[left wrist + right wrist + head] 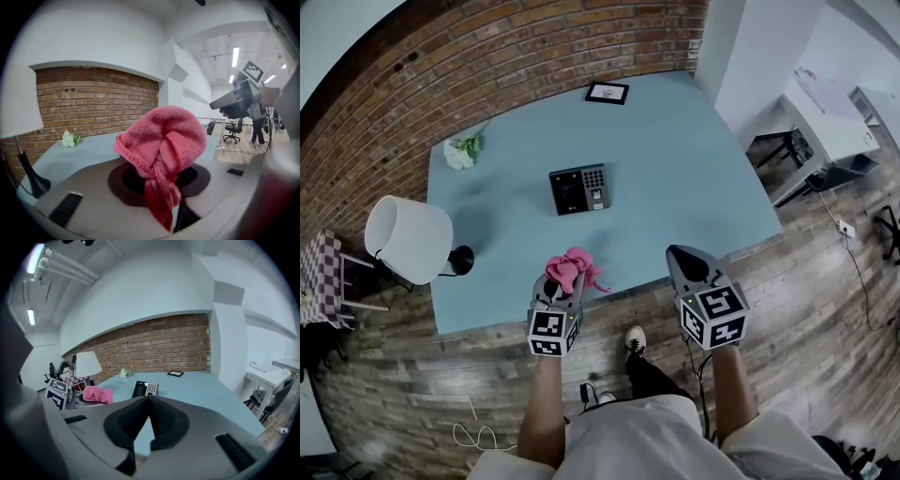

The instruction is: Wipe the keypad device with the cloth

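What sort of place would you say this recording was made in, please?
Probably an office or studio workspace: a light-blue table stands against an exposed brick wall, with an office chair on wood flooring and strip ceiling lights beyond.

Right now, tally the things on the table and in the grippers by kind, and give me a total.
keypad device: 1
cloth, held in the left gripper: 1
picture frame: 1
flower bunch: 1
lamp: 1
Total: 5
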{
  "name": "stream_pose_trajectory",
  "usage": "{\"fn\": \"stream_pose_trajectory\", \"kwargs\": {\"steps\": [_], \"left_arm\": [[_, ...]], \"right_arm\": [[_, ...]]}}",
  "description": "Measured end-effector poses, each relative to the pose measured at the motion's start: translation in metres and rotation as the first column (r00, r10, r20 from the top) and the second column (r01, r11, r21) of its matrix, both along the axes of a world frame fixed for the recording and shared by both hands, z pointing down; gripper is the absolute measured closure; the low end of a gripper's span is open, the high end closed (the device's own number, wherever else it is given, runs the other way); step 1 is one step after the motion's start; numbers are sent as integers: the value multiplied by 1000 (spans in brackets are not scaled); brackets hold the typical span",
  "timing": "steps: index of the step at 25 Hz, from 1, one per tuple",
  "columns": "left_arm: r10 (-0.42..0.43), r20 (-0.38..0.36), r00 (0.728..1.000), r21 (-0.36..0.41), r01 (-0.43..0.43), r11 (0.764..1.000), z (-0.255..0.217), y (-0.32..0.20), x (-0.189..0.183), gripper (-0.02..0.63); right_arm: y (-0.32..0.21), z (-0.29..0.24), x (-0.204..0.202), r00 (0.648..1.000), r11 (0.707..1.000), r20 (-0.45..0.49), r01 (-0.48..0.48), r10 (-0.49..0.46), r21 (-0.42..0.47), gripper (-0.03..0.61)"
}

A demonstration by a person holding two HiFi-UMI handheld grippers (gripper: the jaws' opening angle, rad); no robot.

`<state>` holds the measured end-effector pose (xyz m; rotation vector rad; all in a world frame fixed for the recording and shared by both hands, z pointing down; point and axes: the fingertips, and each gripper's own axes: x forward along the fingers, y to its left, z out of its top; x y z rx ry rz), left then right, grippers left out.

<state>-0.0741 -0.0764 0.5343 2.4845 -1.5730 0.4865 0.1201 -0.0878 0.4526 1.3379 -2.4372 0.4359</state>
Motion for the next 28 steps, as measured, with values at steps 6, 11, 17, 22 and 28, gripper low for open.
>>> {"fn": "stream_pose_trajectory", "kwargs": {"steps": [6, 11, 17, 22, 28], "left_arm": [[-35, 6, 999, 88, 34, 996, -44, 44, -39, 451], [-48, 24, 999, 145, 44, 988, -82, 86, -62, 451], [6, 39, 999, 243, -15, 970, -133, 146, -63, 453], [22, 12, 1000, 230, -24, 973, -155, 200, -69, 453], [81, 52, 995, 252, -92, 963, -175, 260, -60, 453]], "right_arm": [[33, -15, -16, 998, 1000, -63, 6, -5, 17, 575], [80, -50, -32, 999, 997, -53, 16, -12, 78, 575], [144, -75, -53, 999, 996, -32, 16, -13, 89, 575], [197, -87, -68, 1000, 995, -5, 15, -15, 102, 575], [253, -105, -73, 999, 991, 8, 41, -42, 125, 575]]}}
